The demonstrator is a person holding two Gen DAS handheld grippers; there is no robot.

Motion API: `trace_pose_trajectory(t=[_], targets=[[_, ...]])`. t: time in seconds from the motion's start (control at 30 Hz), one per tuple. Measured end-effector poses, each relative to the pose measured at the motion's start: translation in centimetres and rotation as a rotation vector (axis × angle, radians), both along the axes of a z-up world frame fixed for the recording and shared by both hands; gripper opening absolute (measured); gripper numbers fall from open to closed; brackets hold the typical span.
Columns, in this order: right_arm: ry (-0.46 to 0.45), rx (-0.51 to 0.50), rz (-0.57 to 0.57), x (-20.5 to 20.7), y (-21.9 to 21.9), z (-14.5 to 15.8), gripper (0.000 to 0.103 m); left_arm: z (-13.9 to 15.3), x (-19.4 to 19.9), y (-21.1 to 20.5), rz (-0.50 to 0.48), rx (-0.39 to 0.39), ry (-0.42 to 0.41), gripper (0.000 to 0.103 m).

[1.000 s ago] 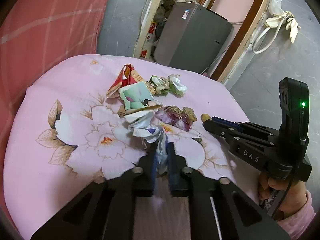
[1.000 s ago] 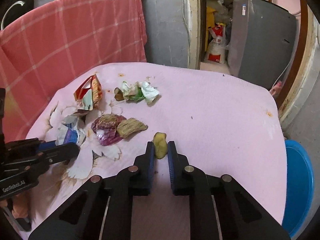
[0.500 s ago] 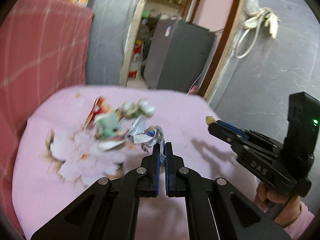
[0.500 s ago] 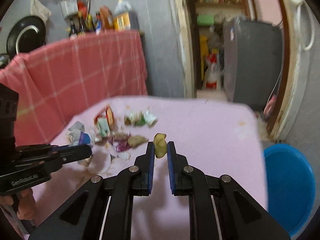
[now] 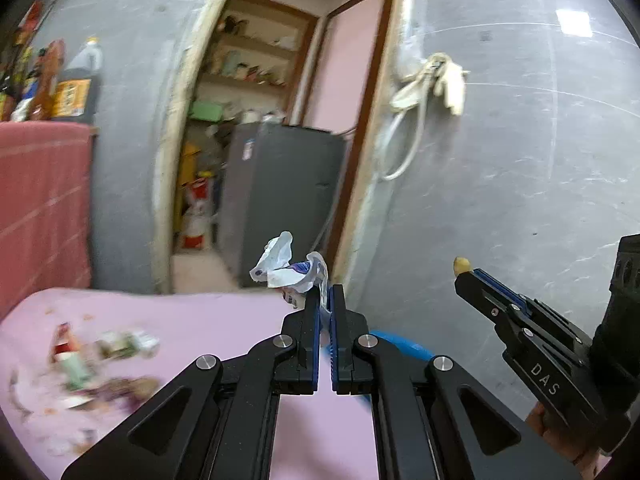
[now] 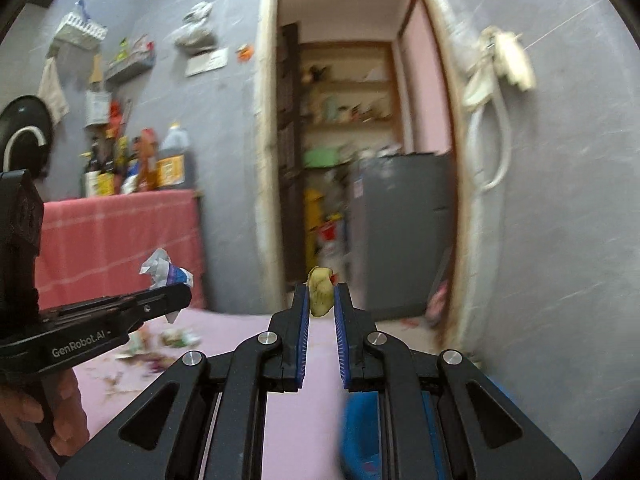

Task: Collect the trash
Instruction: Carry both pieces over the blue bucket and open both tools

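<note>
2 hand-held grippers are raised above a pink tablecloth (image 5: pixel 192 320), both pointing nearly level toward a grey wall and doorway. The left gripper (image 5: pixel 325 300) is clamped on a crumpled white wrapper (image 5: pixel 286 270) that sticks up past its tips. The right gripper (image 6: pixel 321 296) pinches a small yellow scrap (image 6: pixel 320 290). More trash (image 5: pixel 92 360) lies blurred on the cloth, lower left. A blue bin (image 6: pixel 362 428) sits below the right gripper.

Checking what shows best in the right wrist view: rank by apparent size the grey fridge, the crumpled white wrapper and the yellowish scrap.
1. Grey fridge
2. Crumpled white wrapper
3. Yellowish scrap
Wrapper and scrap look nearly alike, so that order is unsure.
</note>
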State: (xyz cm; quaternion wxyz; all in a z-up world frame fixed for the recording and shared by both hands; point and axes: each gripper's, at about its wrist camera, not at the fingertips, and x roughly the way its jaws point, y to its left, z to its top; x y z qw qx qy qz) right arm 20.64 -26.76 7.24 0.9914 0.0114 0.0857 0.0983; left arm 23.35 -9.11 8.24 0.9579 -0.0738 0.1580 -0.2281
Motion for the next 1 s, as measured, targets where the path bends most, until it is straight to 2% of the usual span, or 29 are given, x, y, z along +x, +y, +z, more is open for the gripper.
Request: trace_pose_trajectory(t=[0.17,0.3,0.5,0.77,1.0], targets=[[-0.017,-0.017,-0.105,-0.1,-3.8,-0.1,0.011,-0.3,1.8,-5.0,-0.074,0.0,-0.003,0.002],[0.013,-0.015,-0.173,0.5,-6.3,-1.2,0.011,-1.0,3.7,-8.8,-0.122,0.022,0.047,0.002],[0.078,0.023,-0.239,1.7,-9.2,-4.3,0.011,-2.9,5.7,-12.8,-0.16,0.071,0.133,0.002],[0.202,0.062,-0.24,3.6,-10.7,-7.8,0.011,-7.0,9.0,-15.9,-0.169,0.148,0.325,0.002],[0.301,0.082,-0.213,5.2,-10.9,-9.7,0.012,-9.4,10.6,-16.3,-0.171,0.156,0.427,0.005]])
